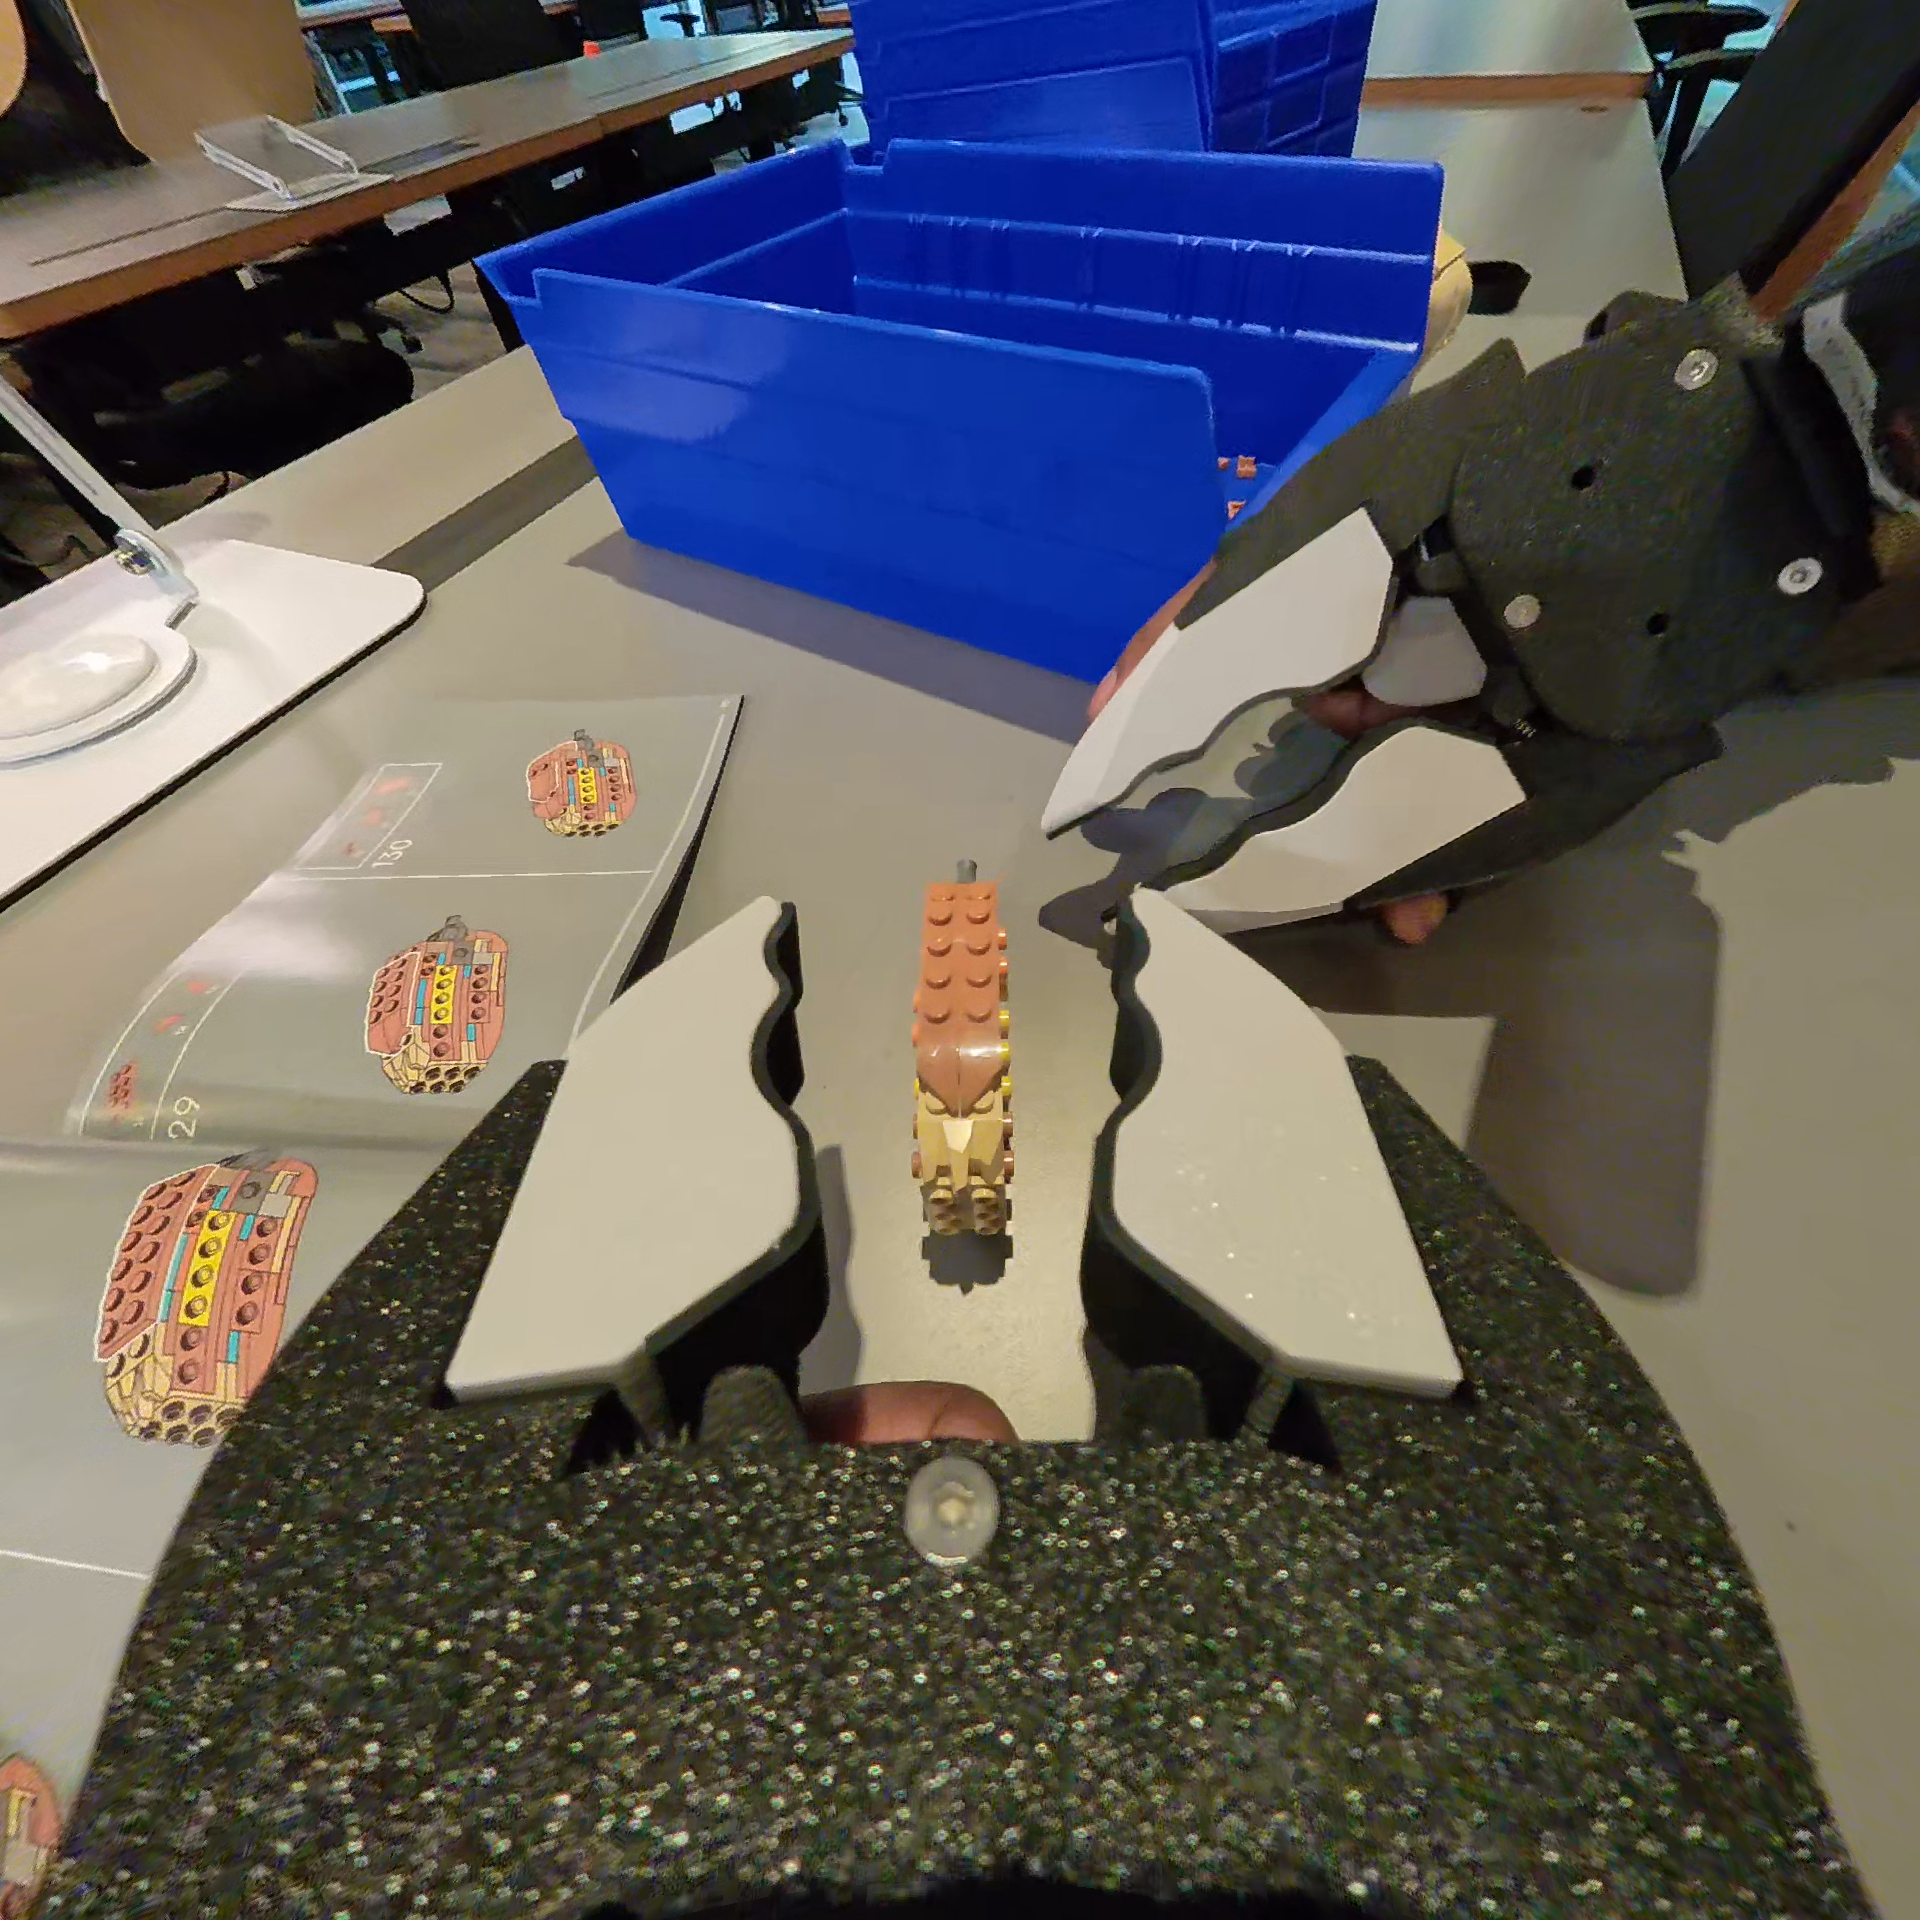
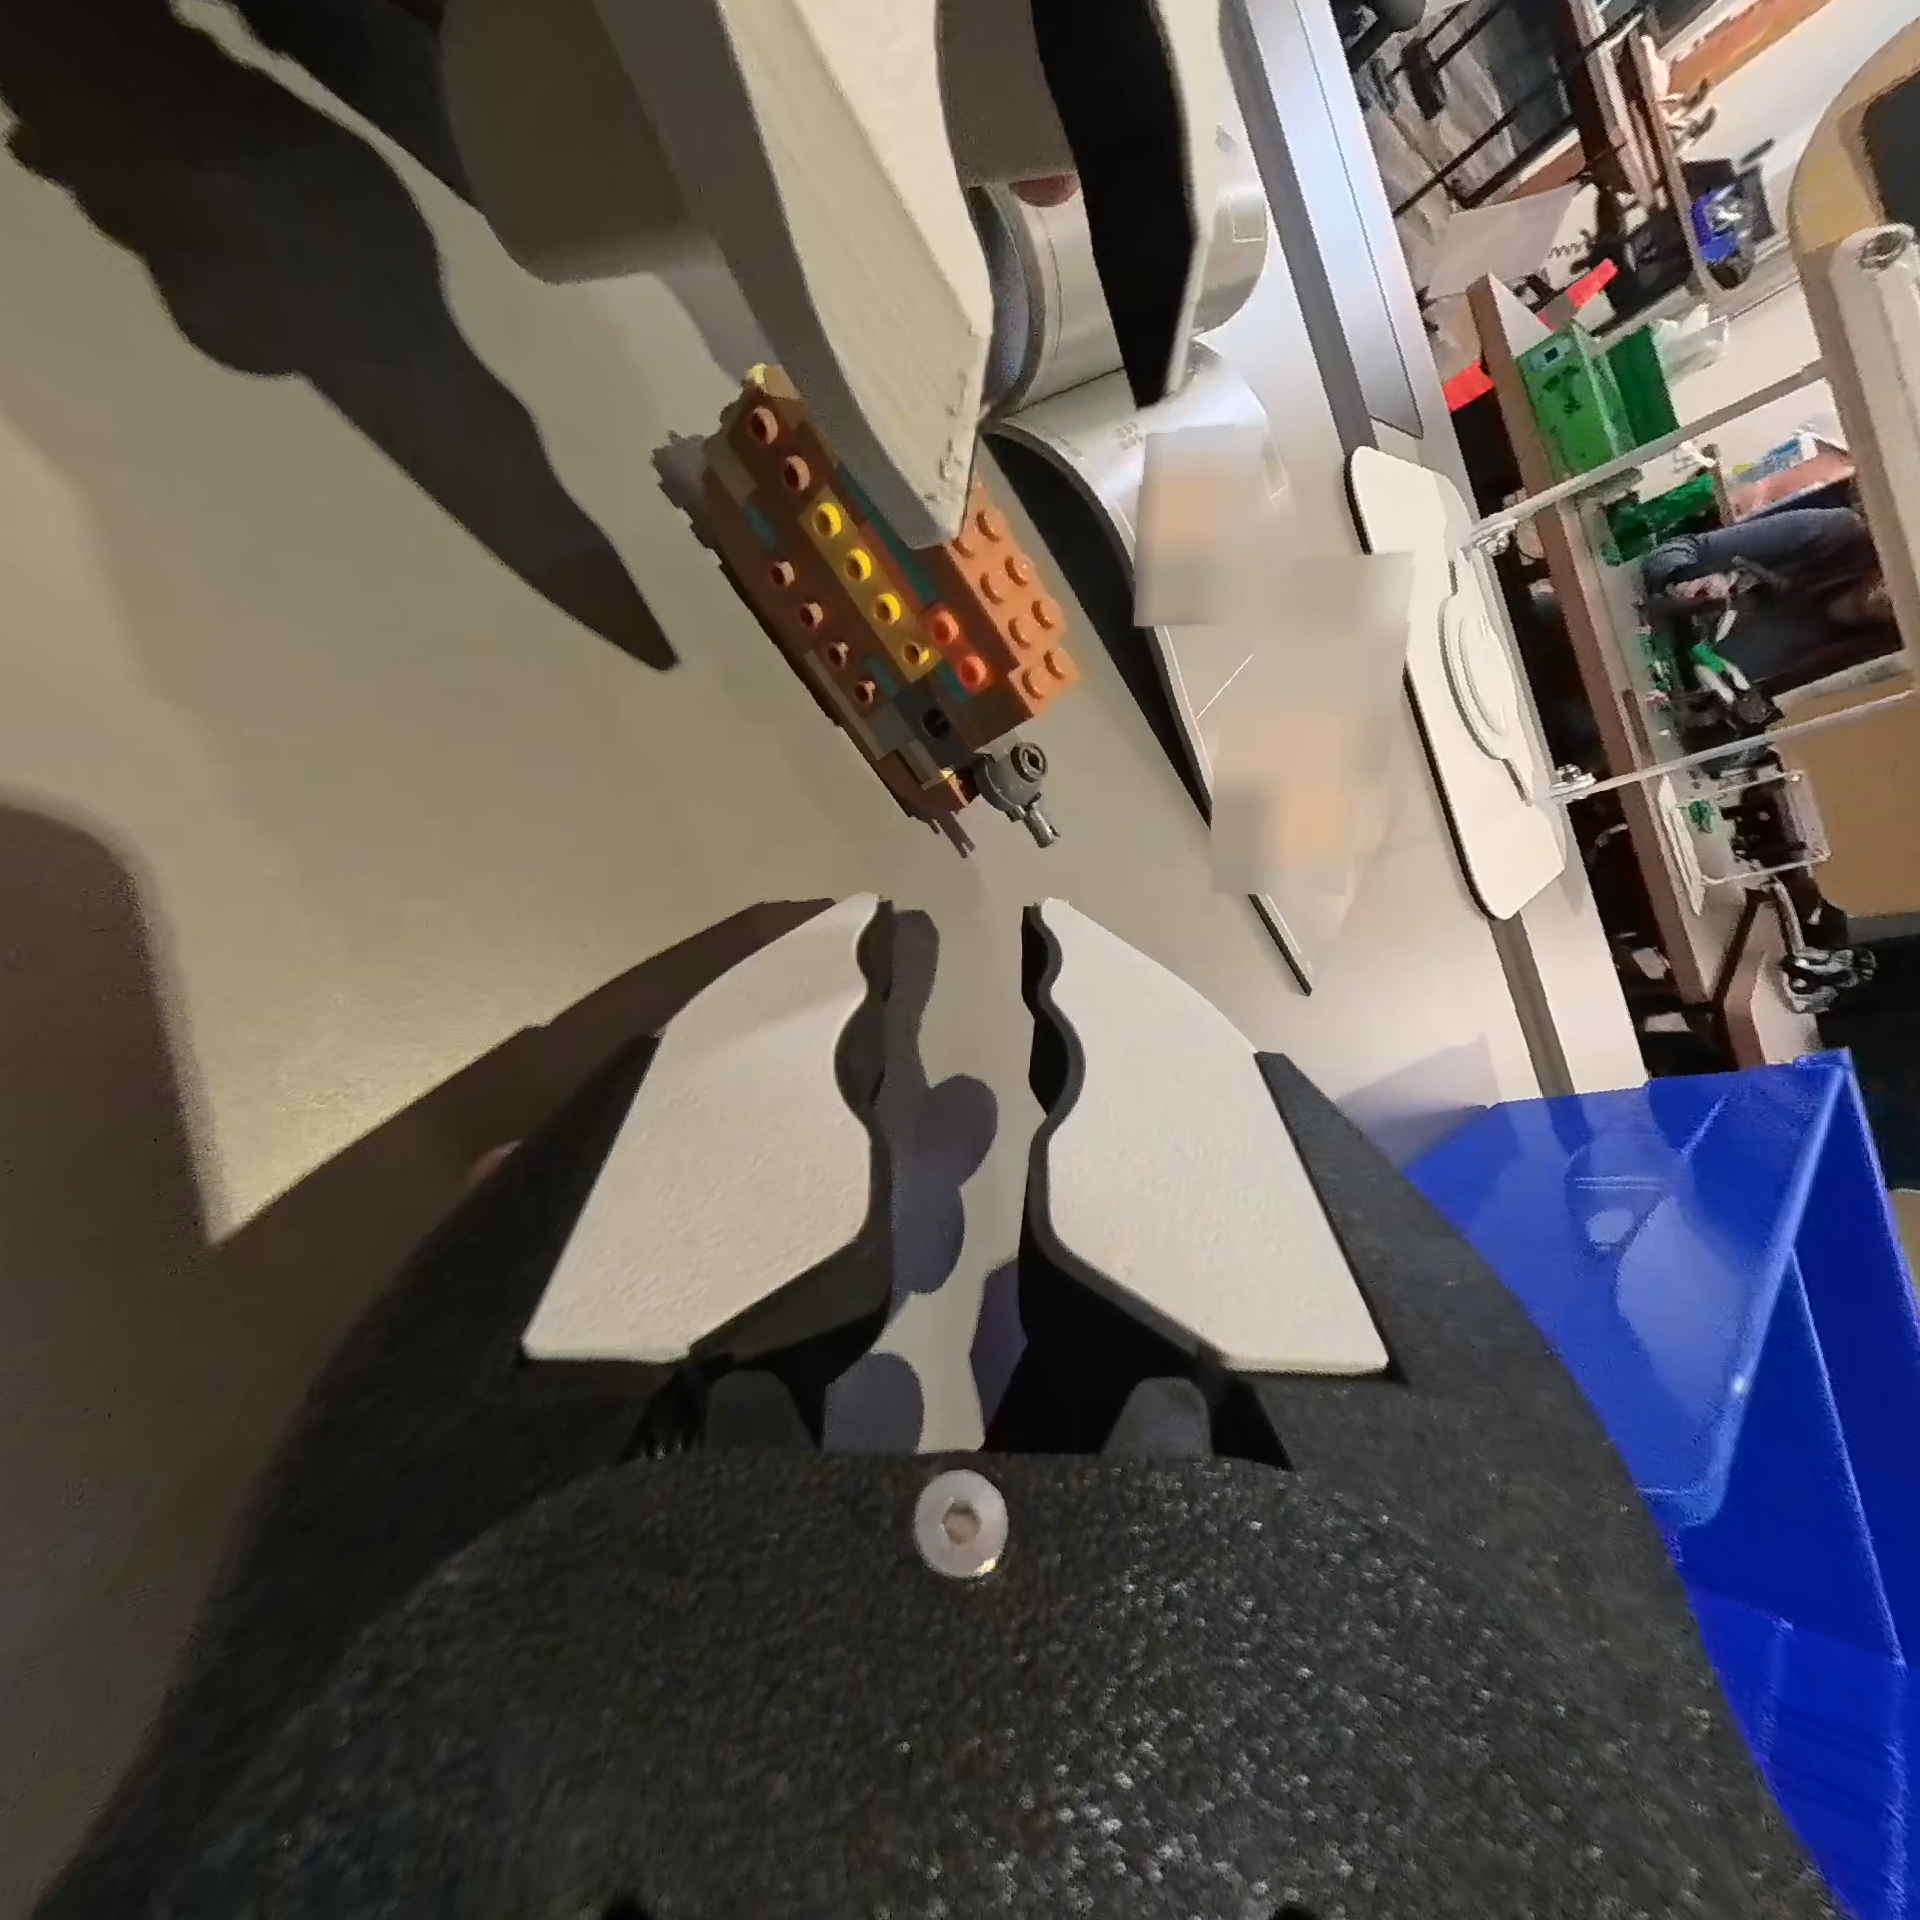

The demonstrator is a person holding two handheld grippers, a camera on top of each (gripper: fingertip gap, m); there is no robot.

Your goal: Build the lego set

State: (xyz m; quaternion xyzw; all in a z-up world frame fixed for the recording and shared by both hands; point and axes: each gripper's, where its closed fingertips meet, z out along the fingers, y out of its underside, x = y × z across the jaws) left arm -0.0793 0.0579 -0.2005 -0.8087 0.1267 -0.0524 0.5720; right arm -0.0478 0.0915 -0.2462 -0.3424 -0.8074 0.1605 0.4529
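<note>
Behind the lego build (image 1: pixel 964 1049), blue bin (image 1: pixel 914 457); both hand-held grippers spread, empty.

Grey table (image 1: pixel 852 790), long desks (image 1: pixel 312 187) behind.

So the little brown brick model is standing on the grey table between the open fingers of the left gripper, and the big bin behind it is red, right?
Not quite: the bin is blue, not red, as the left wrist view shows. The rest holds: the brick model stands on the grey table between the open fingers of the left gripper.
</note>
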